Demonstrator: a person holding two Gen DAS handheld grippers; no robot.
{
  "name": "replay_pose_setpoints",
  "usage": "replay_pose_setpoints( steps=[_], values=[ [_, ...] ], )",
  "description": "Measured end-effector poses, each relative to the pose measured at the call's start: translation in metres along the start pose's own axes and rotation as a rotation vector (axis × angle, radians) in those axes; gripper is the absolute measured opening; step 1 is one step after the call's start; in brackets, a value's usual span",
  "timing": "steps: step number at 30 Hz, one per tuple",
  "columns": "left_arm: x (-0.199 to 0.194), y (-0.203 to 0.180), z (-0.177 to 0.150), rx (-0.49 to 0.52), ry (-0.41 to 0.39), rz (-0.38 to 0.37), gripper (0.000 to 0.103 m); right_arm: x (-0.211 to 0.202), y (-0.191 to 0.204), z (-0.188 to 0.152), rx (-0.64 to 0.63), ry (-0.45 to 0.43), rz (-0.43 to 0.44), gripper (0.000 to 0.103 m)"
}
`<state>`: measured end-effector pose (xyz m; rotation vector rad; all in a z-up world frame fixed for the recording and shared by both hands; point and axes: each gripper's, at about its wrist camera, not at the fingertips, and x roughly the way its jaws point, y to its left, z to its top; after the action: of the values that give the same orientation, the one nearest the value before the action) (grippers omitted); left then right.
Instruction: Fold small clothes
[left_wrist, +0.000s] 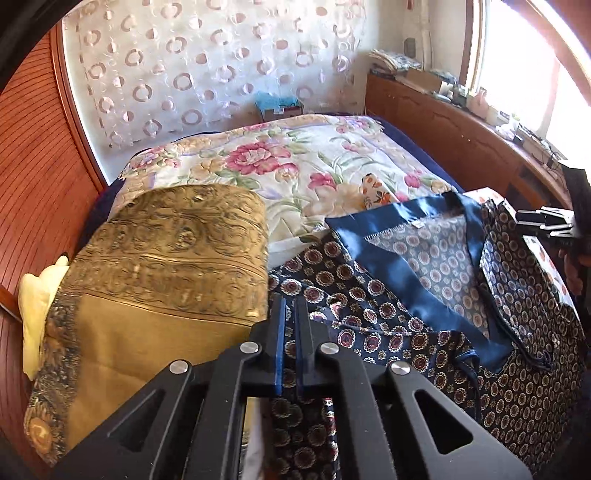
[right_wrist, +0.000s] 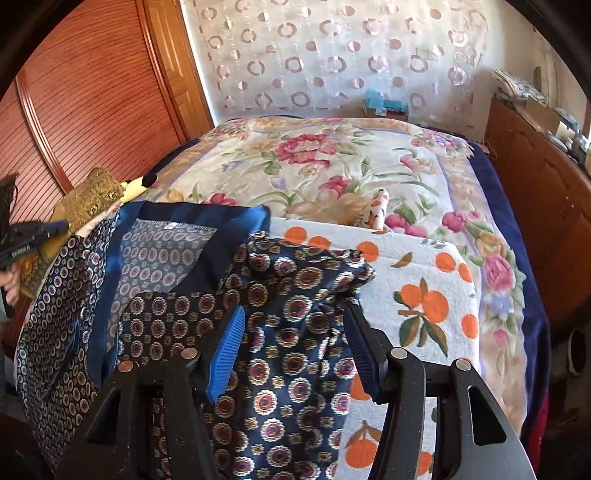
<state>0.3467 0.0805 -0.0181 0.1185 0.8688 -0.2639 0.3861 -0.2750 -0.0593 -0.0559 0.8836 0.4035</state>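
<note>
A navy garment (left_wrist: 424, 317) with round medallion print and a plain blue satin collar (left_wrist: 388, 225) lies on the bed, inside showing at the neck. My left gripper (left_wrist: 290, 306) is shut on its left edge, cloth hanging below the jaws. In the right wrist view the same garment (right_wrist: 280, 332) spreads under my right gripper (right_wrist: 295, 314), whose fingers (right_wrist: 229, 343) stand wide open over a bunched fold, holding nothing. The left gripper shows at that view's left edge (right_wrist: 55, 227); the right one shows in the left wrist view (left_wrist: 543, 221).
A gold patterned cushion (left_wrist: 159, 280) and a yellow pillow (left_wrist: 37, 295) lie left of the garment. An orange-print towel (right_wrist: 424, 295) lies under it on a floral blanket (right_wrist: 332, 162). Wooden wardrobe (right_wrist: 92, 92) at left, wooden cabinet (right_wrist: 535, 177) at right.
</note>
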Motion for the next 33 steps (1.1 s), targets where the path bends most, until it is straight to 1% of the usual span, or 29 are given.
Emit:
replay_pose_setpoints(
  steps=[3,5,7,8,9,10,13,15,18,19,20,21,22,23,24,25,29,33],
  values=[
    [-0.001,0.002,-0.003,-0.011,0.005,0.005,0.006,0.007,0.002,0.0,-0.014,0.027,-0.033,0.058],
    [0.0,0.002,-0.006,-0.036,0.01,-0.031,0.006,0.01,0.001,0.002,-0.013,0.042,-0.05,0.058],
    [0.002,0.001,-0.009,-0.05,0.025,-0.046,0.021,0.012,-0.001,0.005,-0.009,0.05,-0.056,0.058],
    [0.002,-0.001,-0.011,-0.055,0.027,-0.054,0.032,0.013,-0.001,0.006,-0.008,0.053,-0.061,0.058],
    [0.002,-0.002,-0.012,-0.054,0.024,-0.068,0.041,0.014,-0.002,0.007,-0.008,0.055,-0.066,0.058],
    [0.002,-0.004,-0.013,-0.051,0.022,-0.085,0.043,0.014,-0.001,0.008,-0.01,0.058,-0.069,0.058],
    [0.008,-0.011,-0.018,-0.043,0.047,-0.128,0.043,0.017,0.0,0.013,-0.021,0.067,-0.081,0.058],
    [0.017,-0.017,-0.021,-0.033,0.076,-0.121,0.043,0.019,0.0,0.015,-0.023,0.073,-0.087,0.058],
    [0.031,-0.022,-0.023,-0.013,0.107,-0.074,0.043,0.023,-0.002,0.016,-0.015,0.079,-0.085,0.058],
    [0.034,-0.023,-0.024,-0.009,0.111,-0.065,0.04,0.024,-0.003,0.017,-0.012,0.083,-0.085,0.058],
    [0.035,-0.023,-0.023,-0.004,0.113,-0.068,0.03,0.026,-0.005,0.017,-0.011,0.086,-0.085,0.058],
    [0.036,-0.024,-0.022,0.002,0.116,-0.084,0.014,0.026,-0.006,0.017,-0.011,0.087,-0.082,0.051],
    [0.035,-0.023,-0.022,0.005,0.117,-0.101,0.008,0.027,-0.007,0.017,-0.013,0.089,-0.079,0.034],
    [0.033,-0.023,-0.021,0.01,0.109,-0.099,0.006,0.027,-0.007,0.017,-0.017,0.093,-0.075,0.025],
    [0.028,-0.024,-0.02,0.025,0.088,-0.074,0.004,0.027,-0.008,0.017,-0.023,0.093,-0.077,0.008],
    [0.022,-0.023,-0.017,0.034,0.065,-0.05,0.004,0.025,-0.008,0.017,-0.033,0.09,-0.085,0.005],
    [-0.016,-0.003,-0.003,-0.02,-0.058,0.014,0.003,0.006,-0.008,0.017,-0.06,0.022,-0.156,0.002],
    [-0.042,0.007,0.002,-0.025,-0.103,0.05,0.003,-0.019,-0.009,0.019,-0.052,-0.051,-0.208,0.002]
  ],
)
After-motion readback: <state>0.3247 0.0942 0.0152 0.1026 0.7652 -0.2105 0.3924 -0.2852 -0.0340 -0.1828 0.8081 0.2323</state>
